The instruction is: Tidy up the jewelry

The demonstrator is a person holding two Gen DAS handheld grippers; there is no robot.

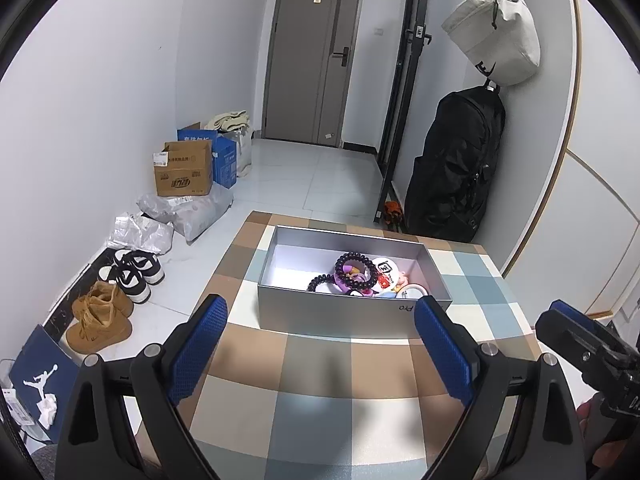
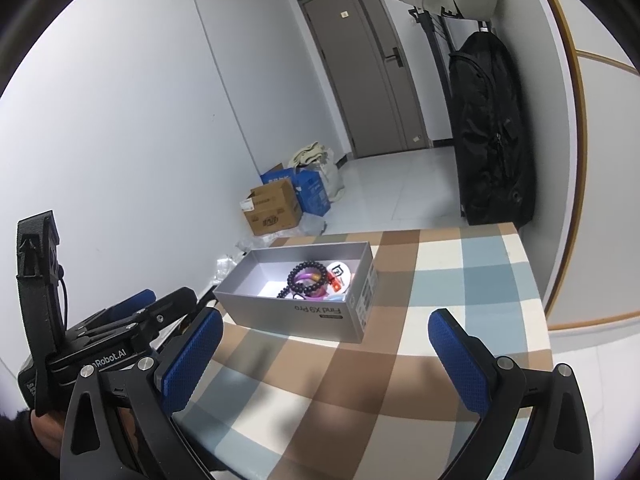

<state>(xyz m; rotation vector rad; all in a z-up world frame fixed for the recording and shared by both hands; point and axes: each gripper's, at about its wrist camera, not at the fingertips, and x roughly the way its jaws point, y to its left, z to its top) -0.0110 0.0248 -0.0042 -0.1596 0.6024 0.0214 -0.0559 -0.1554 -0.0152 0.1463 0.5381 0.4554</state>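
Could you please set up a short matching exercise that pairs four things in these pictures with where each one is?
Things:
1. dark bead bracelet
2. grey box
3. black backpack
4. tan boots

Places:
A. on the floor by the wall
B. on the checked tablecloth
C. inside the box, at one end
D. hanging from the coat rack

Pairs: 1-C, 2-B, 3-D, 4-A
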